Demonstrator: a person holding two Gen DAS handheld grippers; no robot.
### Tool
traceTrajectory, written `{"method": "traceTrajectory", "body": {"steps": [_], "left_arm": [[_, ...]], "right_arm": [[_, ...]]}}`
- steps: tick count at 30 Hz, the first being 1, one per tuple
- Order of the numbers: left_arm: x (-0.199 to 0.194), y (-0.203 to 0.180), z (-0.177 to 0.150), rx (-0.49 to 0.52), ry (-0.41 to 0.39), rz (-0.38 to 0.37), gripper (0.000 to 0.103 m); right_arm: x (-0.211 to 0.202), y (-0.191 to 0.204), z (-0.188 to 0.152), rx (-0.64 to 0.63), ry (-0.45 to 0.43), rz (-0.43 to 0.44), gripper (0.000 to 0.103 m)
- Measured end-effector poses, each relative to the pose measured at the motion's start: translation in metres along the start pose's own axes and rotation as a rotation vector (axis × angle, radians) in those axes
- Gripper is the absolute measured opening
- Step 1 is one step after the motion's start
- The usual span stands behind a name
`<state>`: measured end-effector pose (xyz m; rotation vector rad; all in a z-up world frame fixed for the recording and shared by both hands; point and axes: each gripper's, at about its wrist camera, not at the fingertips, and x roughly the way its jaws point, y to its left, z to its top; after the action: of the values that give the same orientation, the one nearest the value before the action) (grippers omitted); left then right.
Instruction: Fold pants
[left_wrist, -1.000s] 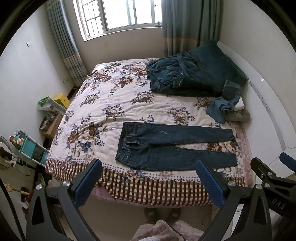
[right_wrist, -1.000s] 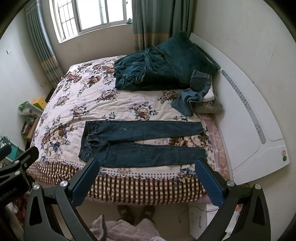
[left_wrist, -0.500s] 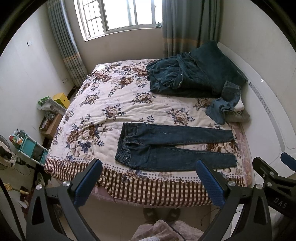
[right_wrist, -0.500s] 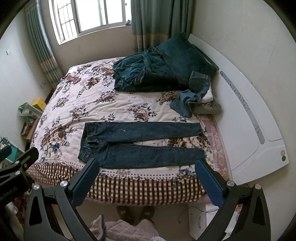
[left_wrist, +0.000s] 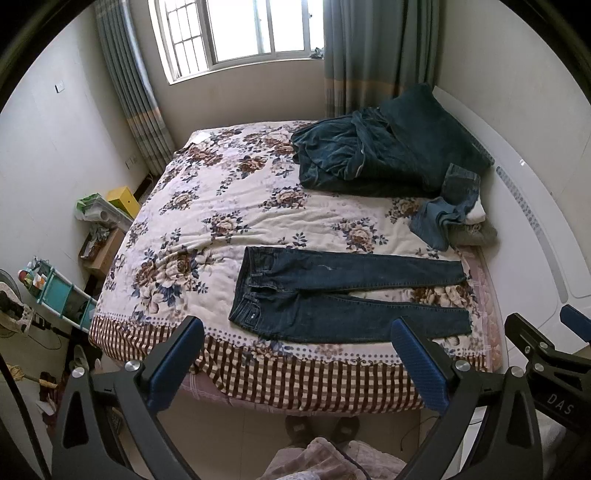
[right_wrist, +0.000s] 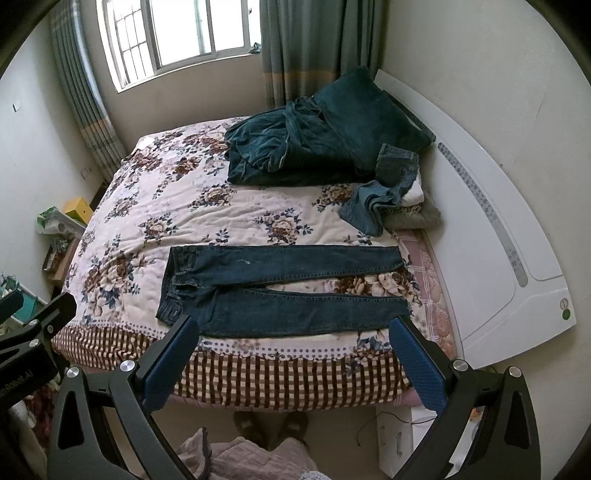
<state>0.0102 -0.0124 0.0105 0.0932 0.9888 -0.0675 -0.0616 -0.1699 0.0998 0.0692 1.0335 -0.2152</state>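
Dark blue jeans (left_wrist: 332, 295) (right_wrist: 273, 291) lie flat near the front edge of the bed, waistband to the left, both legs stretched to the right and slightly apart. My left gripper (left_wrist: 295, 332) hovers above the bed's front edge, open and holding nothing. My right gripper (right_wrist: 291, 328) is open too, held in front of the jeans at about the same height. Part of the right gripper shows at the right edge of the left wrist view. Neither gripper touches the jeans.
The bed (left_wrist: 221, 206) has a floral cover with a checked border. A teal blanket heap (left_wrist: 376, 155) and a pile of clothes (left_wrist: 454, 206) lie at the far right by the white headboard (right_wrist: 498, 229). A shelf and boxes (left_wrist: 107, 214) stand left of the bed.
Both grippers have drifted slightly toward the bed, so the jeans sit a little lower in view. Nothing on the bed has moved.
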Motion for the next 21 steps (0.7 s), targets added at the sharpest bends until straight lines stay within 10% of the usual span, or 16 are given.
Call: {"method": "traceTrajectory", "body": {"steps": [21], "left_arm": [[-0.003,-0.004,0.011,0.0,-0.01,0.0,0.103]], "right_arm": [[-0.015,-0.001,0.01,0.006,-0.014,0.003,0.103]]}}
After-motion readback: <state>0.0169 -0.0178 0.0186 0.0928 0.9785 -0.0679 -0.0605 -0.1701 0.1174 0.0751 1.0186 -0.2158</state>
